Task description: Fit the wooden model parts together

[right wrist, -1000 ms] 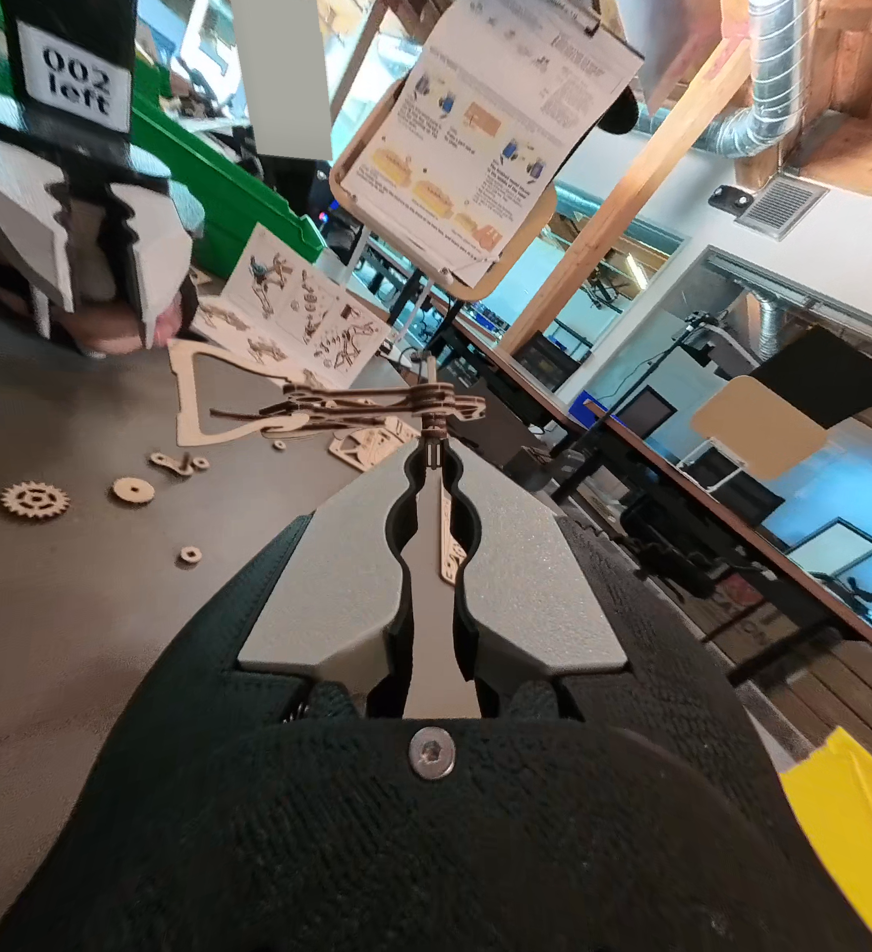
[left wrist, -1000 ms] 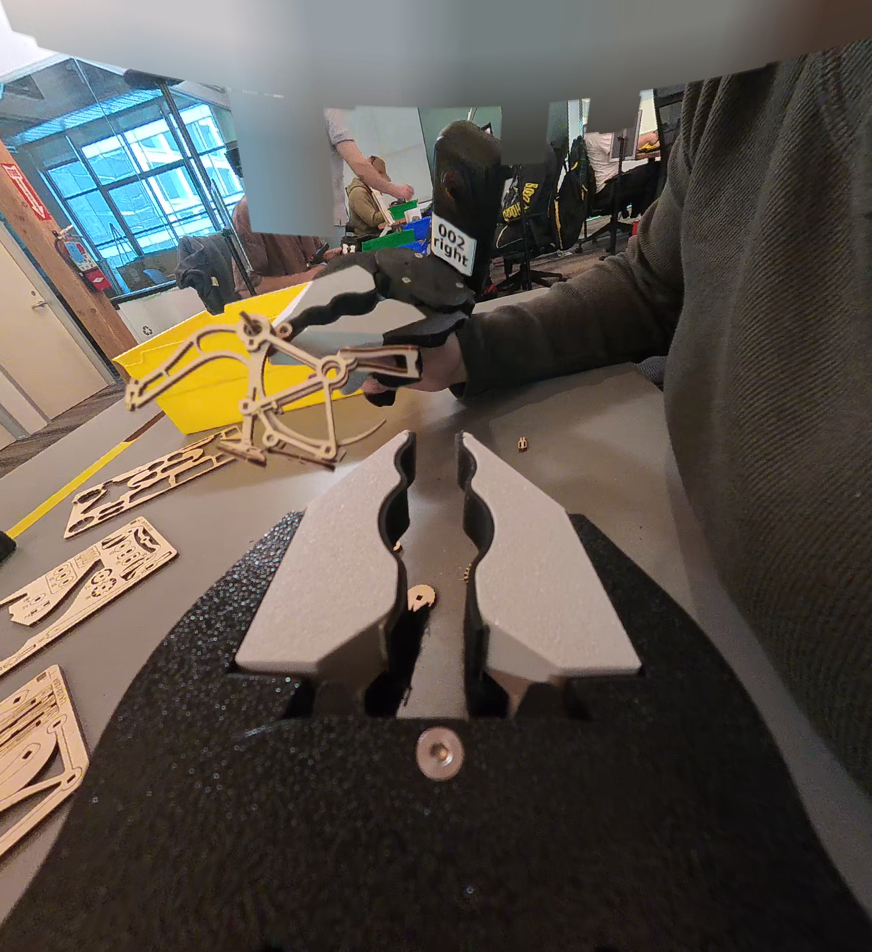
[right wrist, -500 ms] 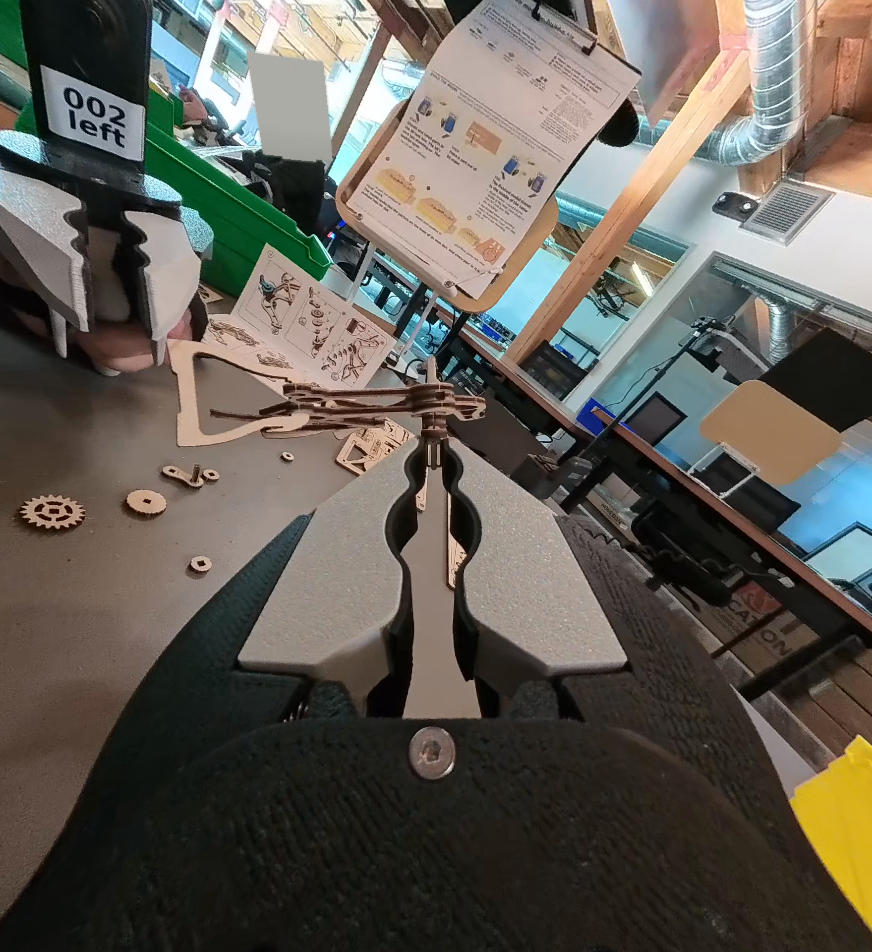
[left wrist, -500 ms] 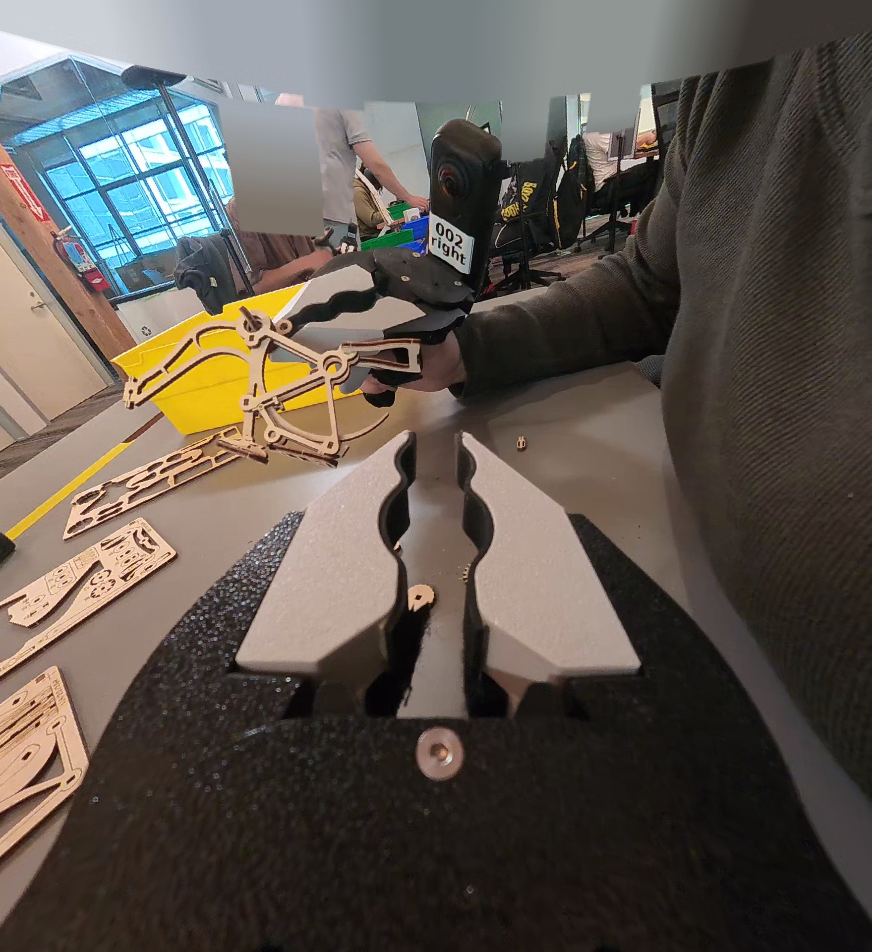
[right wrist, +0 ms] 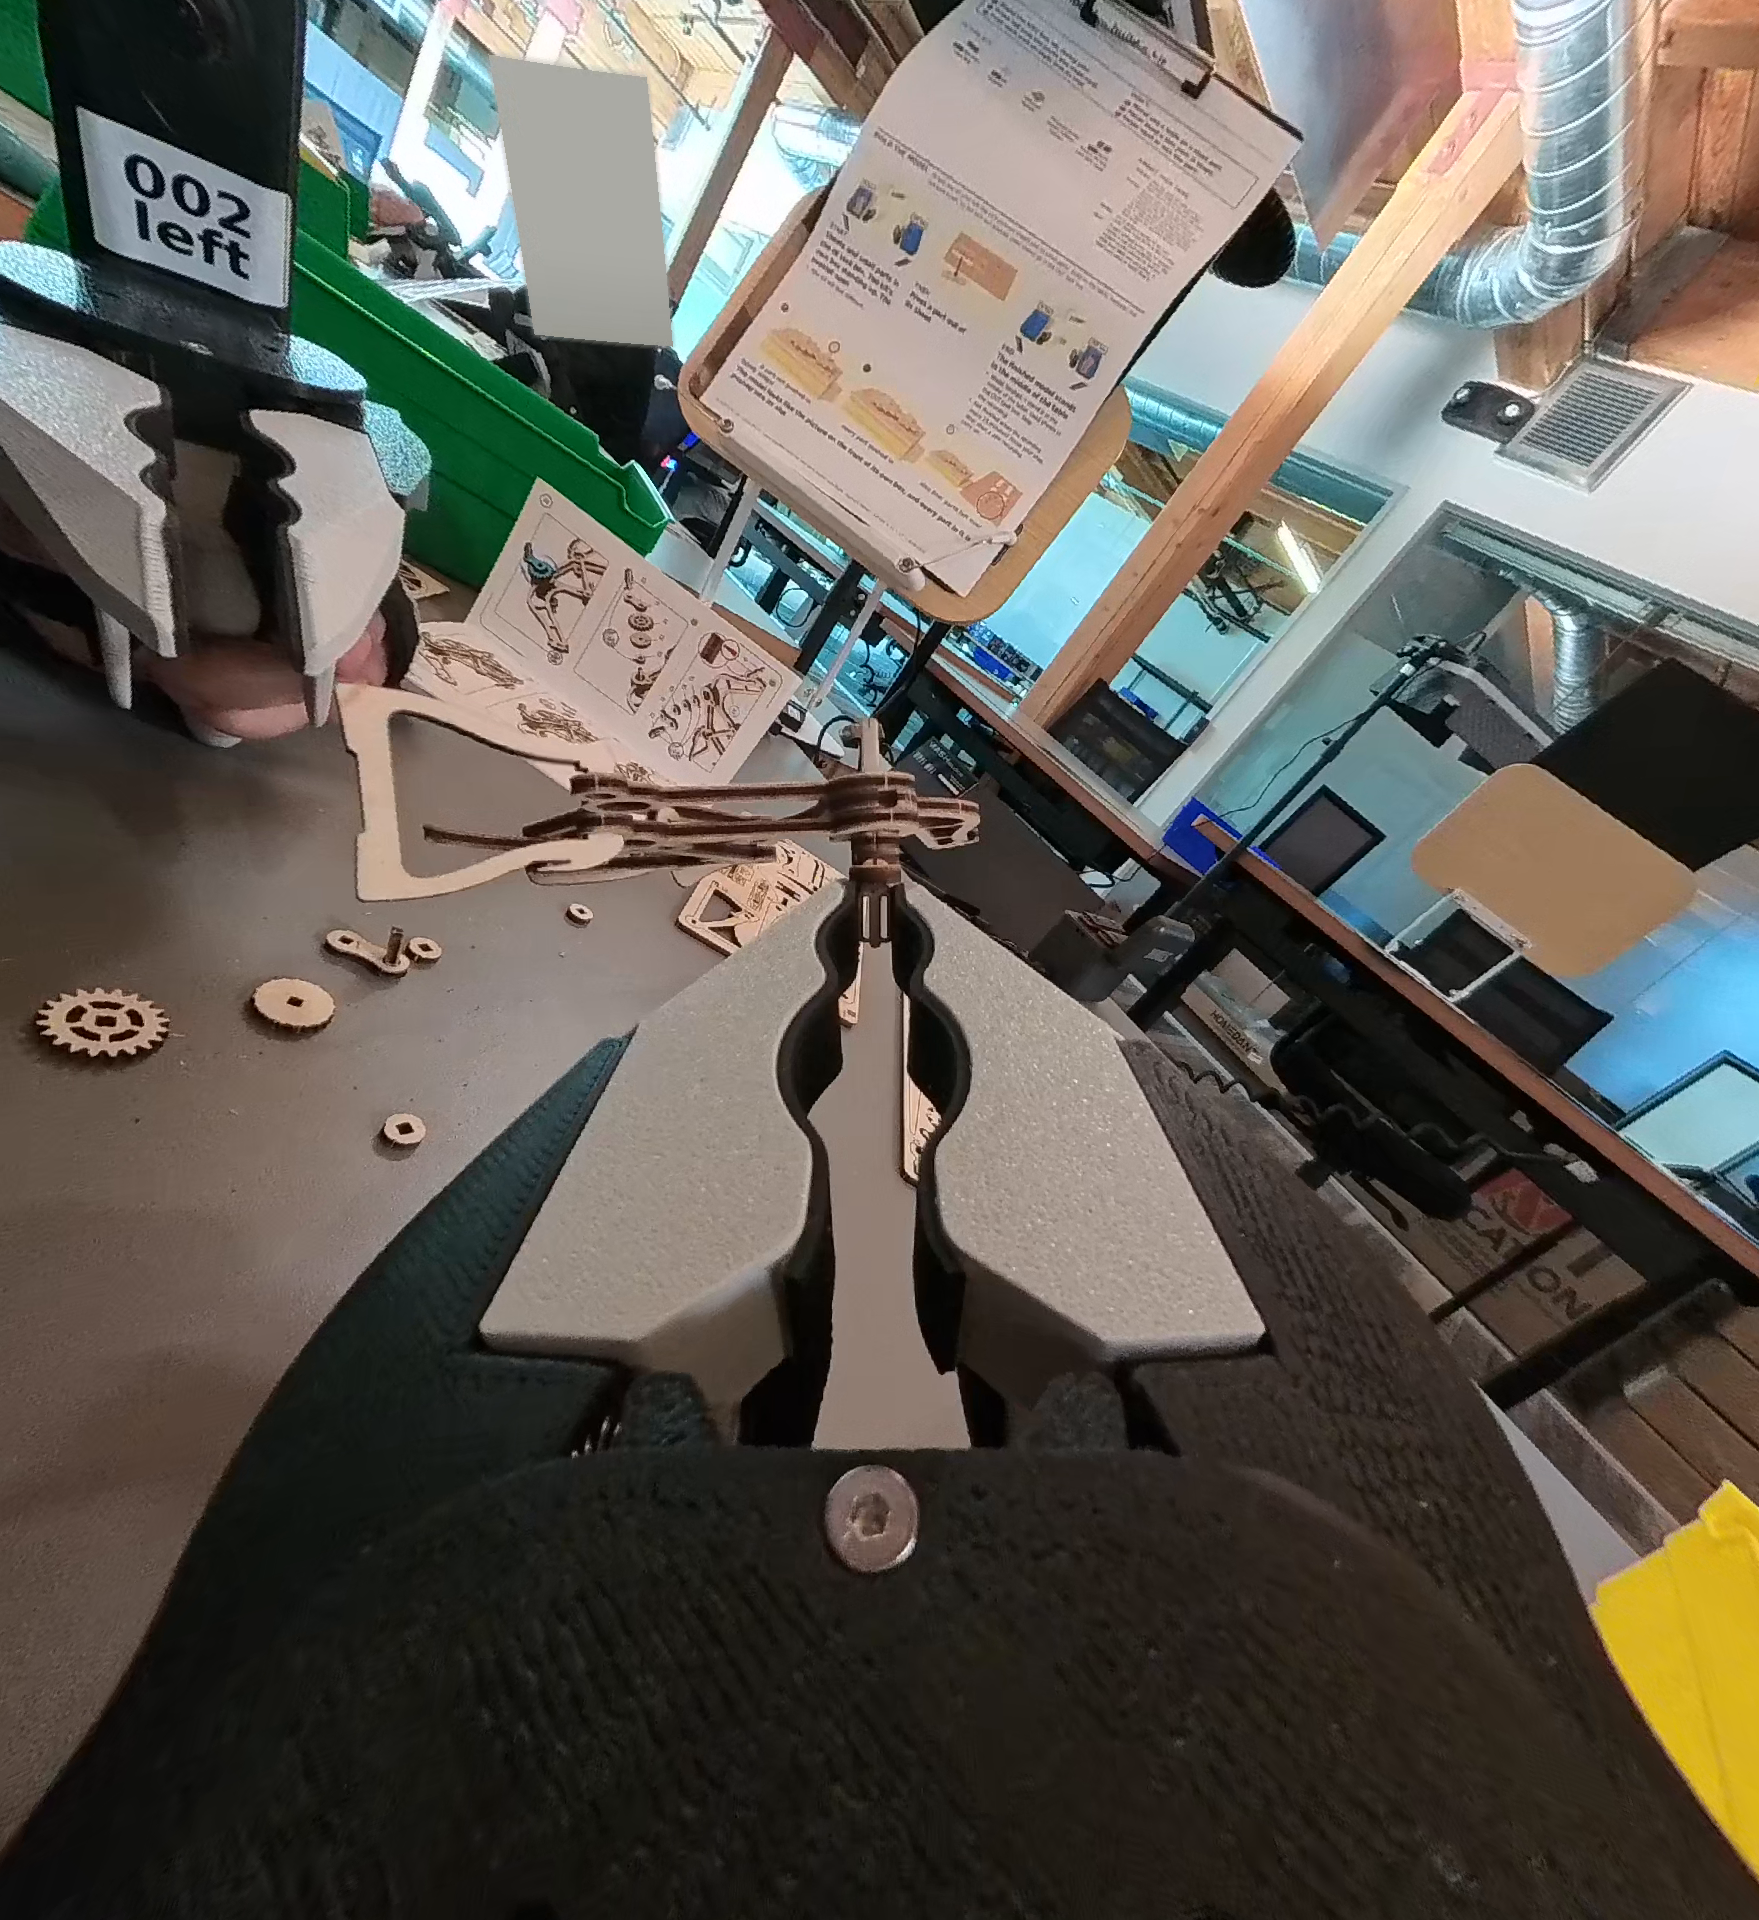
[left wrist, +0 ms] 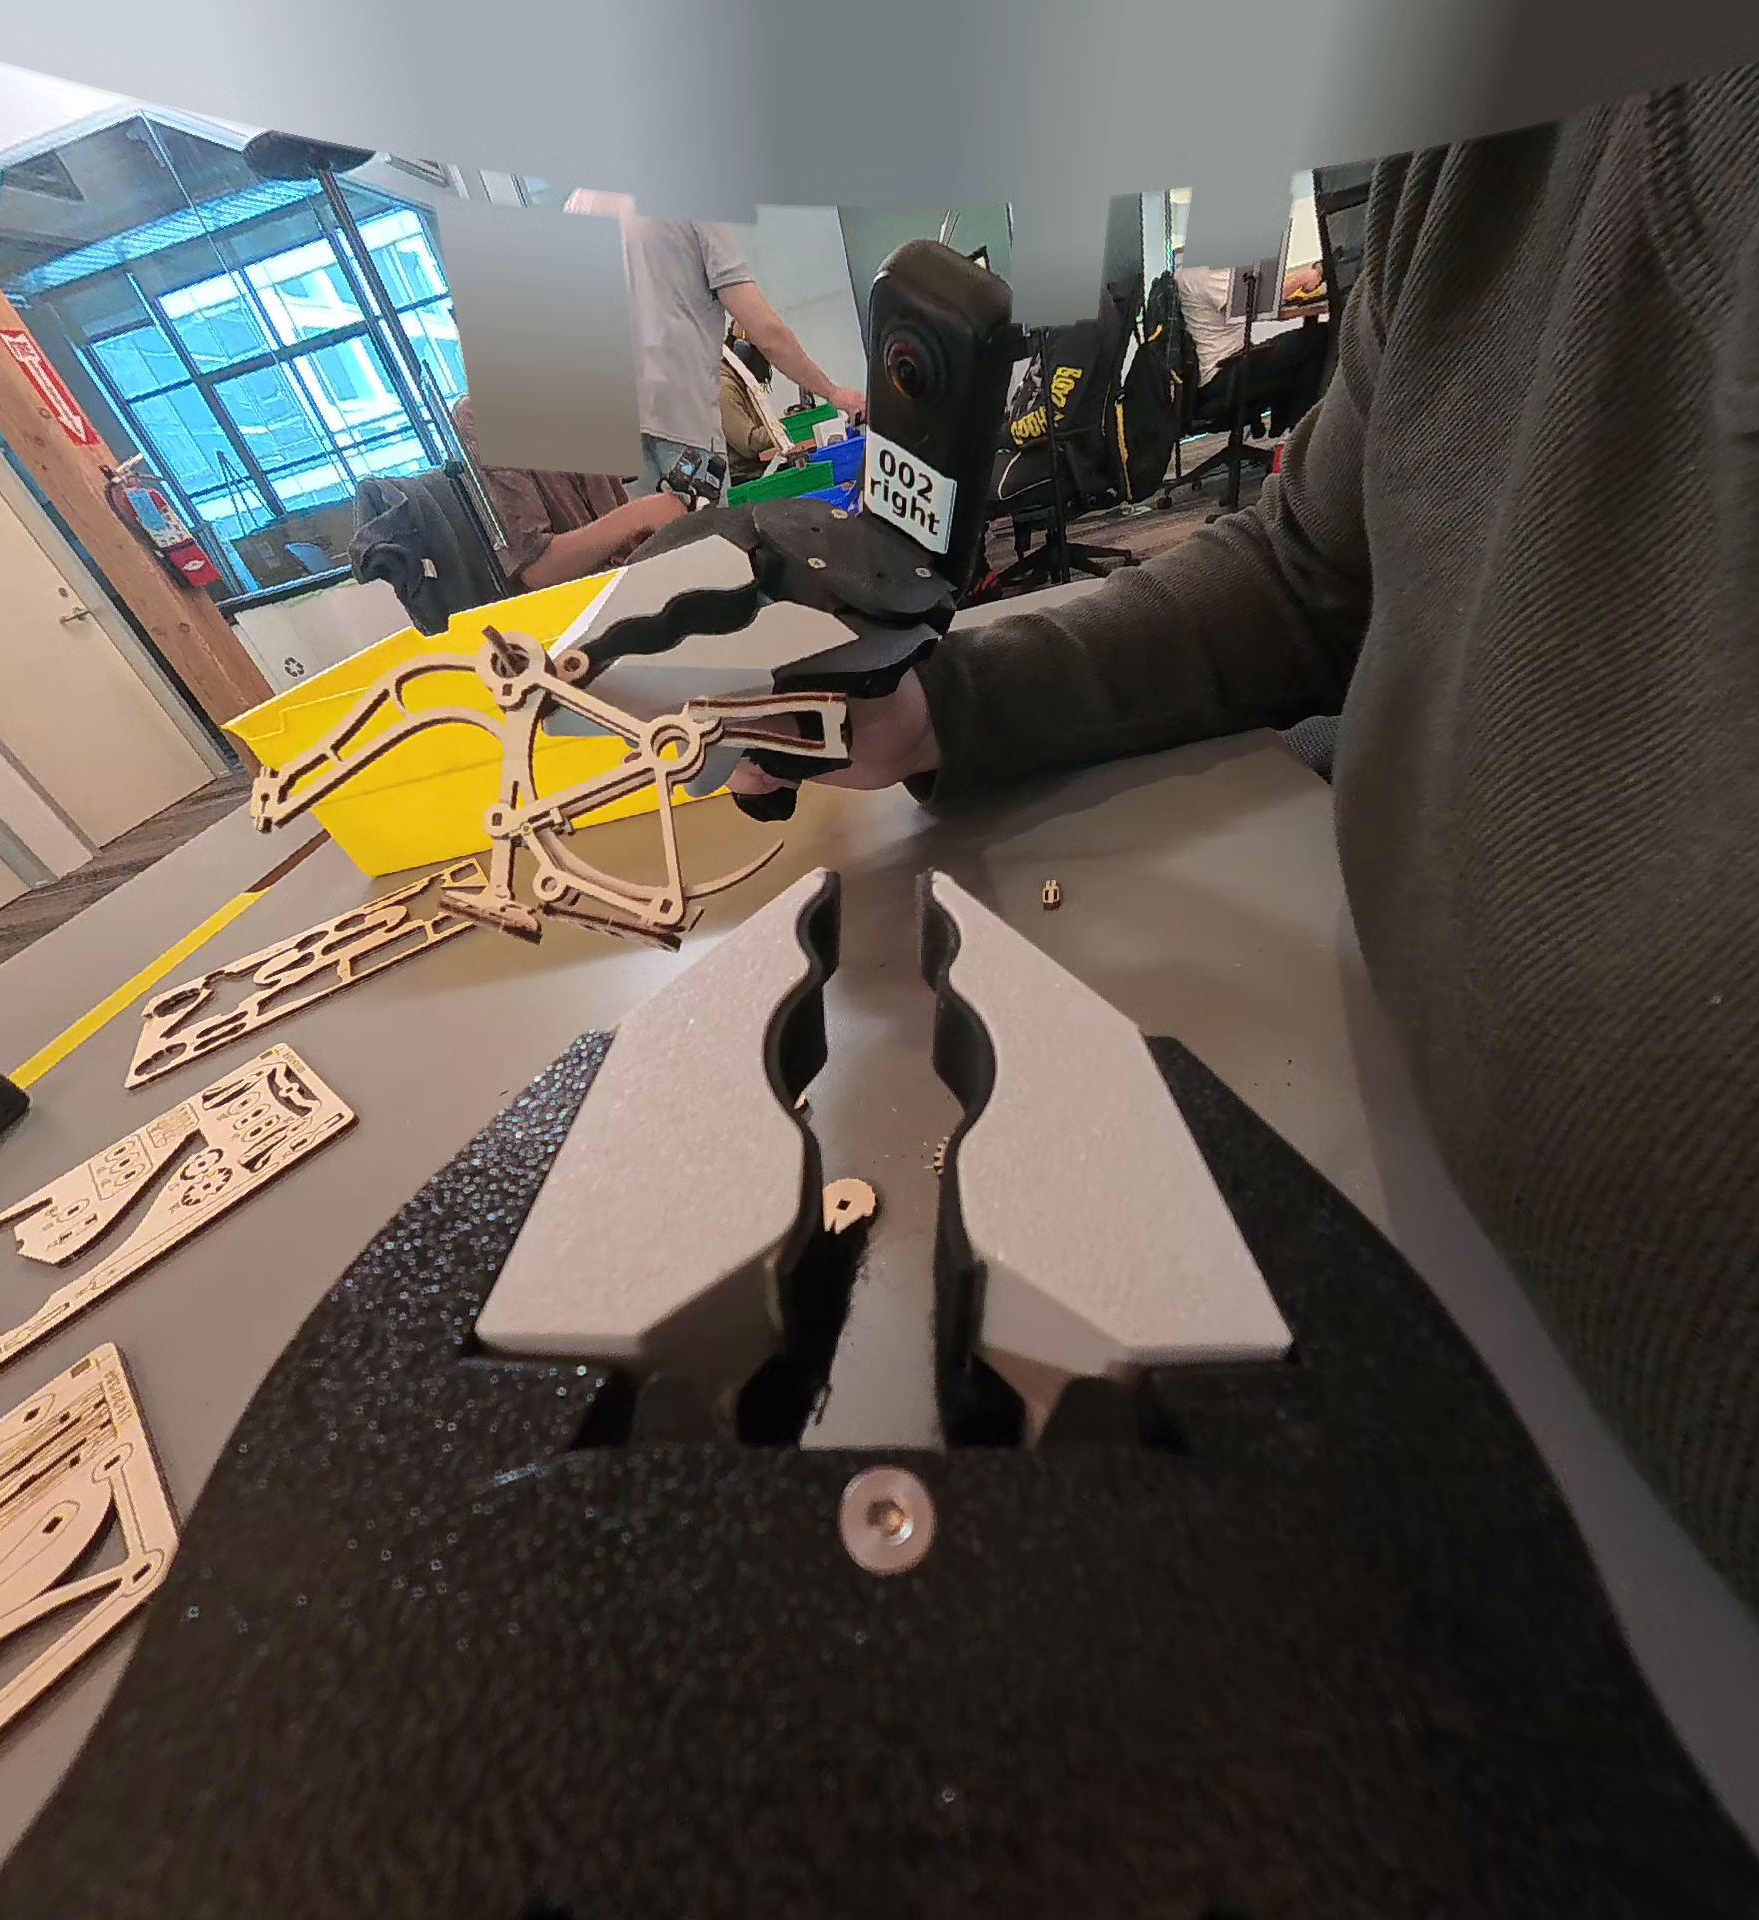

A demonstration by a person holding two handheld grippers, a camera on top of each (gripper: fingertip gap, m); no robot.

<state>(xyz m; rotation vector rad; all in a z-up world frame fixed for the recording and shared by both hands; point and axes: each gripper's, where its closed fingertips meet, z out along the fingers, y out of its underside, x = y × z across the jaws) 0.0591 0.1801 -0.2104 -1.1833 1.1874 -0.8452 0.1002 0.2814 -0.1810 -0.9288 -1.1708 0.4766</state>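
My right gripper (right wrist: 880,899) is shut on a pin of the partly built wooden model (right wrist: 750,821) and holds it above the grey table (right wrist: 75,1247). In the left wrist view the right gripper (left wrist: 571,686) holds the model (left wrist: 532,790) up beyond my left fingertips, to their left. My left gripper (left wrist: 880,894) is open and empty, low over the table. A small round wooden piece (left wrist: 847,1203) lies on the table between its fingers. The left gripper (right wrist: 220,696) also shows at the upper left of the right wrist view.
A gear (right wrist: 103,1023), disc (right wrist: 293,1005), pinned link (right wrist: 383,948), washer (right wrist: 403,1129) and flat frame piece (right wrist: 376,810) lie loose. Part sheets (left wrist: 241,1122) lie left. A yellow bin (left wrist: 418,769), green bin (right wrist: 459,416), instruction sheet (right wrist: 626,644) and clipboard (right wrist: 958,312) stand around. My hands' fingertips stand some 12 cm from each other.
The right gripper has raised the model slightly and tilted a little. The left gripper has hardly moved and stays open.
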